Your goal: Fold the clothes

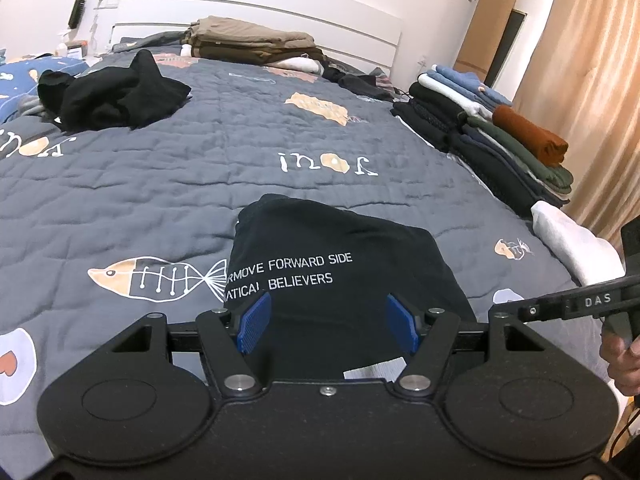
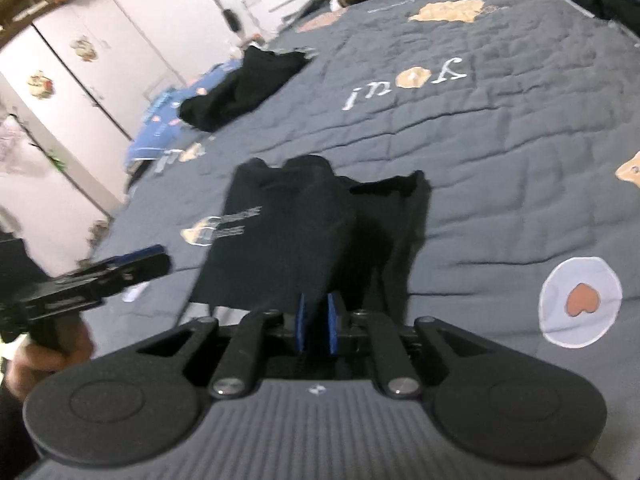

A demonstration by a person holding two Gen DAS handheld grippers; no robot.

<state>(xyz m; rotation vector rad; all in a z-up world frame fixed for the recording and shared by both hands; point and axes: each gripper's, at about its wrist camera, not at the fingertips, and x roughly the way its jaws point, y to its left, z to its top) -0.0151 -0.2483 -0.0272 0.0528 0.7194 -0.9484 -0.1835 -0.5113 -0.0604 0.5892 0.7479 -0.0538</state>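
Observation:
A black t-shirt (image 1: 340, 240) with white lettering lies on the grey quilted bed (image 1: 160, 180), partly folded. My left gripper (image 1: 328, 320) hovers over its near part, the blue pads wide apart and open, with the cloth lying flat beneath them. In the right wrist view the same black t-shirt (image 2: 280, 240) rises in a ridge into my right gripper (image 2: 317, 326). Its blue pads stand close together and pinch the fabric's near edge. The left gripper (image 2: 148, 260) shows at the left edge of that view, held by a hand (image 2: 40, 352).
A crumpled black garment (image 1: 112, 96) lies at the far left of the bed. Stacks of folded clothes (image 1: 500, 132) line the right edge, with a white garment (image 1: 572, 244) nearer. Tan folded clothes (image 1: 252, 40) sit by the headboard. A white wardrobe (image 2: 80, 80) stands beside the bed.

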